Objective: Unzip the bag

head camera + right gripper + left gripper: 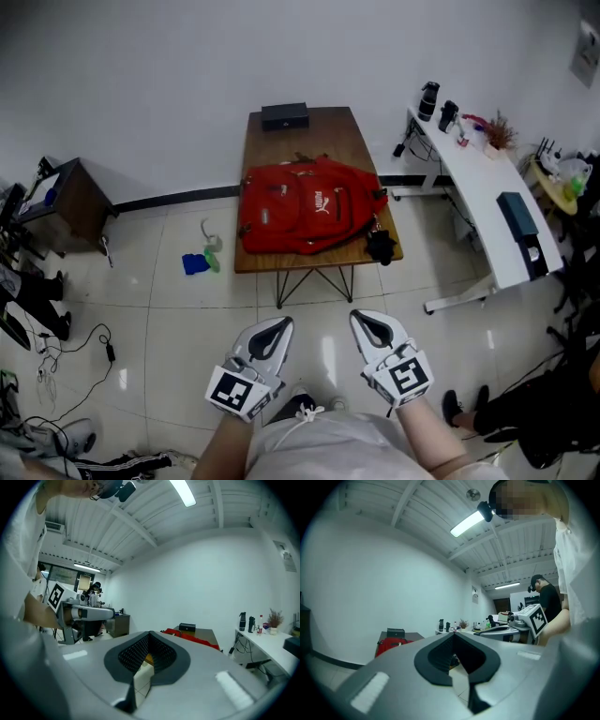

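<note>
We see a red bag (305, 208), a brown table (323, 136) and a black box (284, 116). Our left gripper (277, 326) and right gripper (364, 322) are pale grey with black pads (268, 343) and black-and-white square markers (236, 390). The cloth (195, 264) is blue, the desk (478, 192) white, the floor (169, 319) cream tile.

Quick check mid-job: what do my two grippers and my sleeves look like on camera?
The left gripper and right gripper both have light grey, teardrop-shaped shells that taper to a point, lined inside with black textured pads. Each carries a white cube with black square markers: left cube, right cube. No cables show. The person wears a white top with a drawstring, and no sleeve reaches the wrists.
</note>
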Tool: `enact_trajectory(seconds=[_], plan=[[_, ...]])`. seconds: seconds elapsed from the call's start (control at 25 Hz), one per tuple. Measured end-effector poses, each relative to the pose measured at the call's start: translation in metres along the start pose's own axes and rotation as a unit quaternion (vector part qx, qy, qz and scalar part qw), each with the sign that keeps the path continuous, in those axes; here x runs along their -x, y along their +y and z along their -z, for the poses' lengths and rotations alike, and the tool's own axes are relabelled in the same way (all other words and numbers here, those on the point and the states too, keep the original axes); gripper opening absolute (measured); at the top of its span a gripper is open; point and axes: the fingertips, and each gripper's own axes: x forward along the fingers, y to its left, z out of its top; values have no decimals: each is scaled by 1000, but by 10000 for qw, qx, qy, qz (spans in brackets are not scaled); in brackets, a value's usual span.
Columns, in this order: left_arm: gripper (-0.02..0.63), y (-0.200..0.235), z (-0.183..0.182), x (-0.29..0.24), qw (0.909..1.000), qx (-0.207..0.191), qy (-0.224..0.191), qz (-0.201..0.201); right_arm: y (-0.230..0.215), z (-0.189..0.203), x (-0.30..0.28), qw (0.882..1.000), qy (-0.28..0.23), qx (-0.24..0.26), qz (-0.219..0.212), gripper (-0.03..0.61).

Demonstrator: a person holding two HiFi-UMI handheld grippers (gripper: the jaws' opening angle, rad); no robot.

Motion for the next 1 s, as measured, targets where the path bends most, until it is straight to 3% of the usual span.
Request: enact_trajectory(seconds=[0.2, 0.64, 1.0], plan=[[6, -24, 3, 0, 9999, -40, 57, -100, 10, 3, 21, 9993, -118, 222, -275, 5], [6, -39, 4, 1, 9994, 13, 61, -336, 1, 4, 36, 9997, 239, -10, 5, 5], [6, -35, 7, 3, 9994, 115, 16, -340, 1, 10, 36, 9997, 155, -180, -57, 5]])
